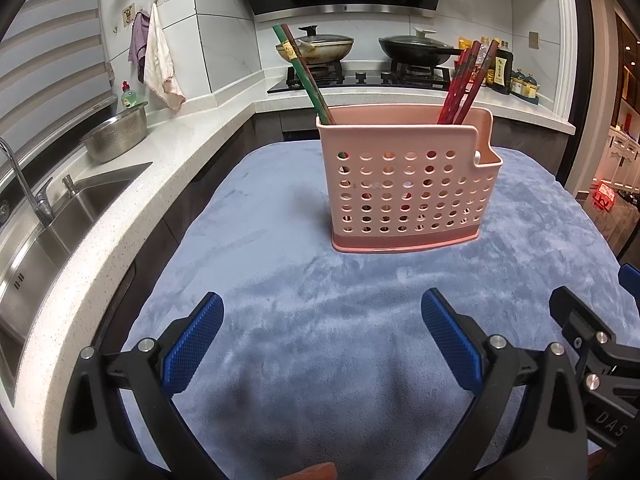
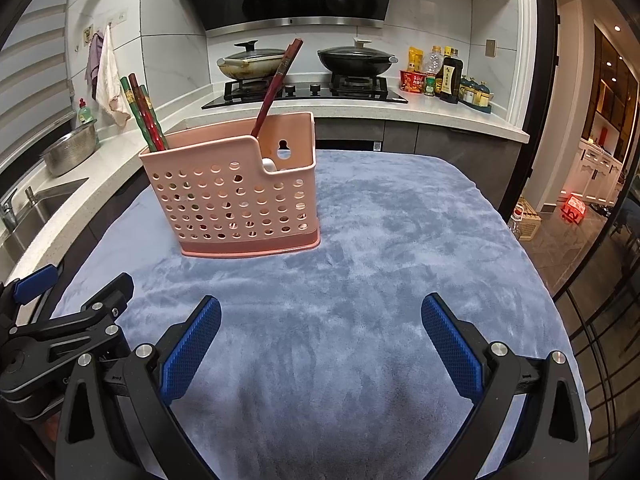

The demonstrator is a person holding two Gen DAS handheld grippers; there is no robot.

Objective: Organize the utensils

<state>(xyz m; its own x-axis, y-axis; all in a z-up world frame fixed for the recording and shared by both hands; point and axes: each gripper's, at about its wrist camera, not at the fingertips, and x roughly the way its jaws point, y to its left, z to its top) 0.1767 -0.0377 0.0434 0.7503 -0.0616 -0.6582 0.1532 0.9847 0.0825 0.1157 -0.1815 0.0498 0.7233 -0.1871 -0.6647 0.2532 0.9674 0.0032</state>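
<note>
Pink perforated plastic utensil basket [image 1: 408, 184] upright on blue plush-covered surface [image 1: 280, 280], at 12 o'clock, holding red and green chopsticks [image 1: 308, 76]. Left gripper [image 1: 322, 344] and right gripper [image 2: 320, 344]: jaws spread, empty.

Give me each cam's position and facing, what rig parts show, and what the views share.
Left wrist: sits on the left gripper, low over the blue cloth, facing the pink utensil holder nearly head-on, stove behind; own open jaws show, plus part of the right gripper at the right edge.
Right wrist: sits on the right gripper, facing the same way, with the holder ahead-left; own open jaws show, plus the left gripper at lower left.
Shared: holder, chopsticks, cloth, stove, sink.
</note>
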